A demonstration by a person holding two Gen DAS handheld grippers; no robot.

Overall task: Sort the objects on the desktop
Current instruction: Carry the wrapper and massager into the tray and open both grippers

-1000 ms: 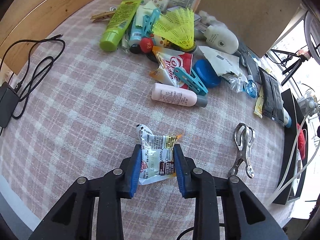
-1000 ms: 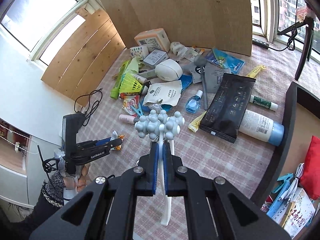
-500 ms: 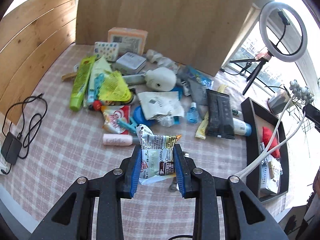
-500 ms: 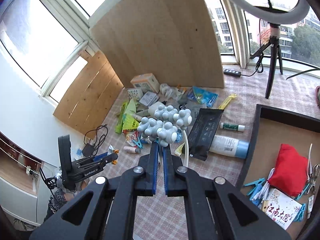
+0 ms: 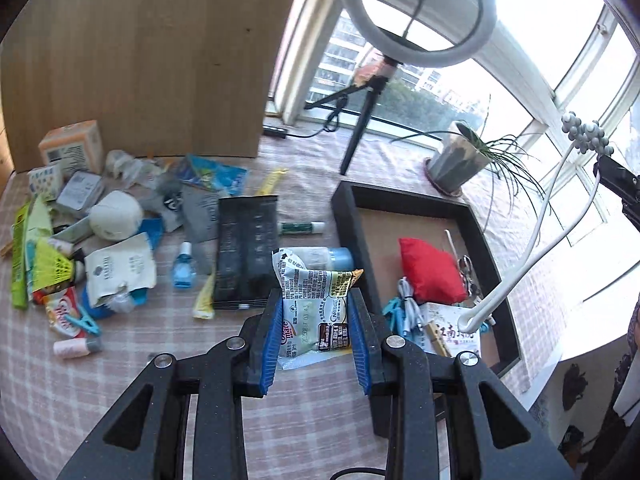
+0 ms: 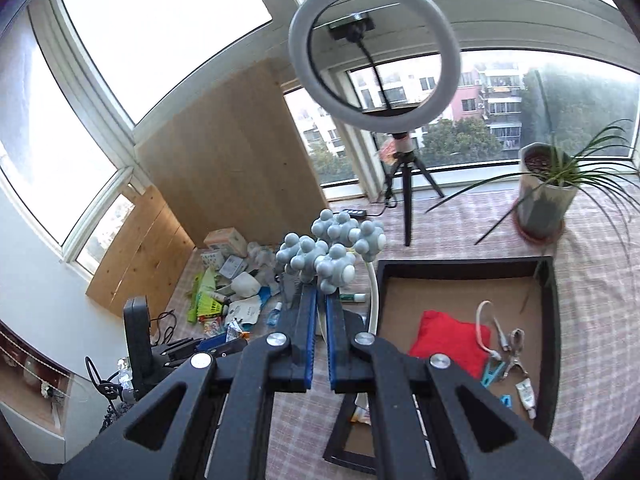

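Two tools are each clamped on something. The left tool grips a crinkled creamer sachet between its blue pads, held above the checked counter just beside the black tray. The right tool pinches a white massager with grey knobbed balls, raised near the tray's left edge. A red pouch lies inside the tray, and mixed clutter lies on the counter's left.
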